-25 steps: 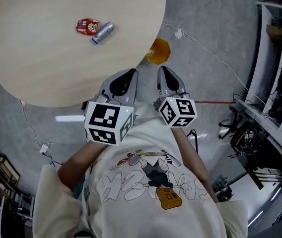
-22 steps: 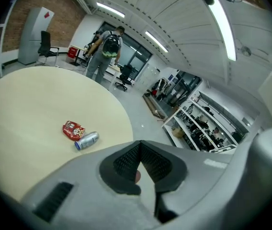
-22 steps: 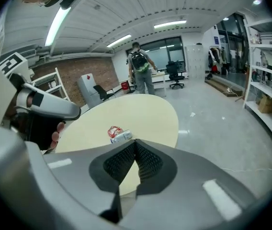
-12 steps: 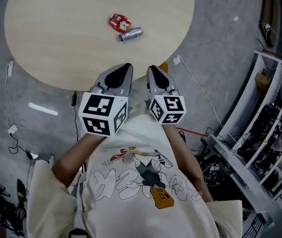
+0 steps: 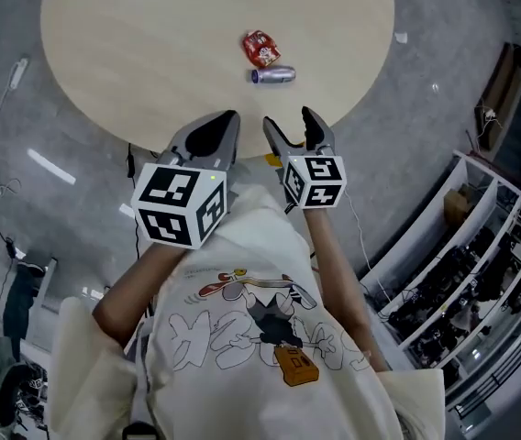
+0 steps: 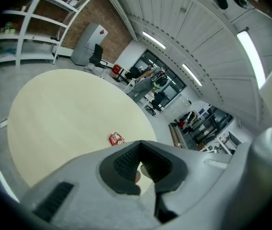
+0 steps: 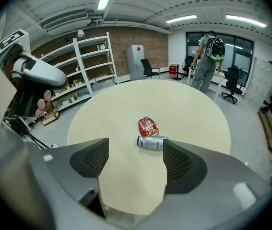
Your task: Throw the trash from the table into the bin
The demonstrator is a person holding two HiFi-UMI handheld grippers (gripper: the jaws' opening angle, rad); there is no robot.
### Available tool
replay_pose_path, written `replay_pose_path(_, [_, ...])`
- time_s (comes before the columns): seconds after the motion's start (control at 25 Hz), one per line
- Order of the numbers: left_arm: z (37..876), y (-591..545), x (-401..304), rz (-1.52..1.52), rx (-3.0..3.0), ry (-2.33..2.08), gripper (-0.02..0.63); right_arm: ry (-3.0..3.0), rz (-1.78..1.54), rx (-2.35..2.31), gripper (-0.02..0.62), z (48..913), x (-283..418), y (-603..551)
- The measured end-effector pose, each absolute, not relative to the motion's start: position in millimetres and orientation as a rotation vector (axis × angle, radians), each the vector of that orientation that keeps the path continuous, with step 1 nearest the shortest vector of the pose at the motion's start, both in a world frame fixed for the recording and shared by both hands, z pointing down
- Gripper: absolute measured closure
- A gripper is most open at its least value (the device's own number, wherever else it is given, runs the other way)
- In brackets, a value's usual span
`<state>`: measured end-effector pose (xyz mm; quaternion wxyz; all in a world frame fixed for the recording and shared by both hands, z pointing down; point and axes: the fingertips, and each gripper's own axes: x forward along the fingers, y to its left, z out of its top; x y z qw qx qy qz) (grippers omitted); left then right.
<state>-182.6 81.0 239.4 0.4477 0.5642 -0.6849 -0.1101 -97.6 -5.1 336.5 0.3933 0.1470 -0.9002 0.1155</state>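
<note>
Left gripper [image 5: 228, 117] hovers at the round table's [image 5: 132, 44] six o'clock edge, jaws pressed together on nothing. Red wrapper [image 5: 260, 49] and silver bottle [image 5: 273, 75], apparently touching, lie at four o'clock of its centre. Right gripper [image 5: 290, 119], at five o'clock, has just been opening; its jaws stand wide, empty

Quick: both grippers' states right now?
Left gripper: shut, empty.
Right gripper: open, jaws have just been opening, nothing between them.

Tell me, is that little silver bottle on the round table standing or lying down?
Lying down: the small silver bottle rests lengthwise on the round pale wooden table, beside a crumpled red wrapper.
</note>
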Motion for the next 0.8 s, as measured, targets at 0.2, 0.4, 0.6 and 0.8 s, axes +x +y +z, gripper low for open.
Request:
replay_pose_path(0.2, [234,85,-195,-0.318,1.340,-1.737,0.603,-2.232,0.051,0.205,0.201,338,-120,-21])
replay_pose_path(0.4, [241,95,-215,-0.367,1.270,-1.757,0.603,-2.179,0.004,0.168,0.178,355,-146,-34])
replay_pose_path(0.6, [249,93,-218,-0.362,1.256,-1.745,0.603,-2.139,-0.071,0.106,0.160,373,-181,-39])
replay_pose_path(0.8, [253,98,-222,-0.258,1.260,-1.787,0.602,-2.093,-0.046,0.077,0.160,392,-199,-45])
